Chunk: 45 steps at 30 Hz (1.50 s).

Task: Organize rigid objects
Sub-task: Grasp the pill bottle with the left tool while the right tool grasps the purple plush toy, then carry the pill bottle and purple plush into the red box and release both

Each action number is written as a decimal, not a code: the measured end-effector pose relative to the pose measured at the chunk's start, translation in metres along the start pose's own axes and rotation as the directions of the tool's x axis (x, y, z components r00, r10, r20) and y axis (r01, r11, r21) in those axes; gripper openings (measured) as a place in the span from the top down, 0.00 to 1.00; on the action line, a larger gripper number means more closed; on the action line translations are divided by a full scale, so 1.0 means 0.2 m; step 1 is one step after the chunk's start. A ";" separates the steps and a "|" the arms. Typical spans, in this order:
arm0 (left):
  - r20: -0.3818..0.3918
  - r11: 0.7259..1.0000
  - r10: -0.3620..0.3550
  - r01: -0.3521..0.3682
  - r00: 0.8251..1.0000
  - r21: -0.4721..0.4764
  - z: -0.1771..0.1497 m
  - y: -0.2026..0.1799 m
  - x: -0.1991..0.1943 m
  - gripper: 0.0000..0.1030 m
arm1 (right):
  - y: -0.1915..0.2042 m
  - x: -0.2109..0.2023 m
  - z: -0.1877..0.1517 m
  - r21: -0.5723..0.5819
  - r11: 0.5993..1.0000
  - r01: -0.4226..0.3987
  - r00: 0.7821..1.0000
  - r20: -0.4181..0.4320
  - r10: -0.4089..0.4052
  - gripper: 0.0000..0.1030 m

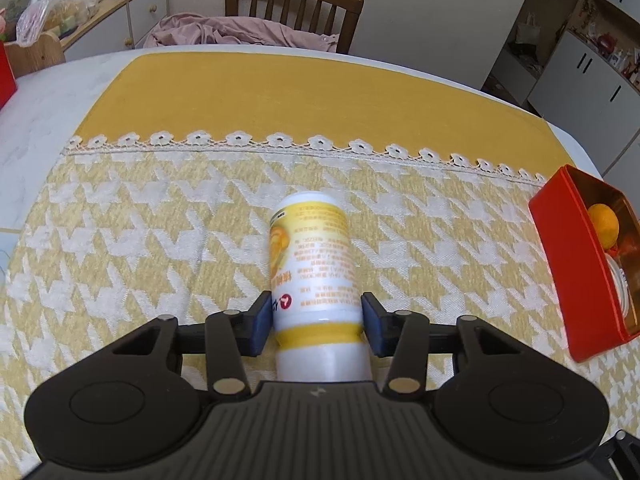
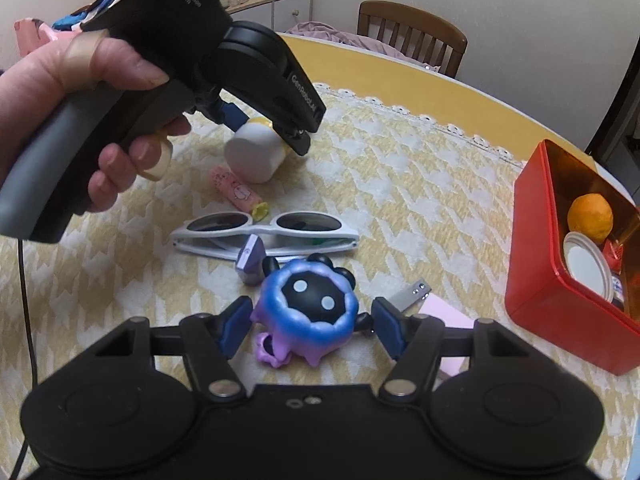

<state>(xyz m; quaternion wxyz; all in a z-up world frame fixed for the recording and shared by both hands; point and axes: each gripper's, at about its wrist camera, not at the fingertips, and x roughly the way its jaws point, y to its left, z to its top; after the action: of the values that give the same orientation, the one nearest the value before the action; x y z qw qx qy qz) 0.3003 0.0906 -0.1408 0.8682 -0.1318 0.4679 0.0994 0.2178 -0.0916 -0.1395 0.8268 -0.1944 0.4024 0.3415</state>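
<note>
Left wrist view: the left gripper (image 1: 317, 326) has its jaws closed on a white and yellow bottle (image 1: 314, 264), the blue pads (image 1: 262, 322) pressing its sides near the white cap end, while the bottle's far end points forward over the houndstooth cloth (image 1: 140, 220) covering the bench (image 1: 36, 108). A red box (image 1: 568, 264) stands at the right, holding an orange fruit (image 1: 604, 220). Right wrist view: the right gripper (image 2: 310, 330) has its jaws spread wide to either side of a blue and purple toy figure (image 2: 310, 310) lying on the cloth; neither pad visibly touches it. Just beyond the figure lie a small lilac block (image 2: 250, 260), white sunglasses (image 2: 264, 232) and a pink tube (image 2: 236, 190). A pink sticky pad (image 2: 446, 314) and a metal clip (image 2: 412, 294) lie near the right jaw. The person's left hand (image 2: 100, 120) grips the left gripper's handle at upper left, the bottle hanging from it. The red box also contains a white lid (image 2: 584, 270).
</note>
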 end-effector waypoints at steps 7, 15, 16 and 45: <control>0.024 1.000 -0.003 0.003 1.000 -0.015 -0.01 0.05 -0.05 0.57 | 0.01 -0.04 -0.01 0.006 1.000 -0.003 0.999 0.032 0.003 0.37; 0.049 0.998 -0.018 0.021 0.999 -0.057 -0.01 0.11 -0.13 0.57 | 0.02 -0.11 -0.01 0.027 0.999 -0.016 0.998 0.060 0.015 0.38; 0.054 0.998 -0.019 0.022 0.998 -0.058 -0.01 0.12 -0.14 0.57 | 0.02 -0.12 -0.01 0.029 0.999 -0.016 0.998 0.063 0.014 0.38; 0.078 0.976 -0.215 0.212 0.973 0.042 -0.06 -0.15 -0.56 0.57 | -0.50 -0.65 -0.04 0.237 0.971 0.039 0.969 0.228 -0.095 0.38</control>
<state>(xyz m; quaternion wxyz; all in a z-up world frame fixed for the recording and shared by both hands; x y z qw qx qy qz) 0.2386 0.0532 -0.0490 0.8945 -0.1625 0.4165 0.0029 0.2294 -0.2184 -0.0363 0.8971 -0.0681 0.3307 0.2850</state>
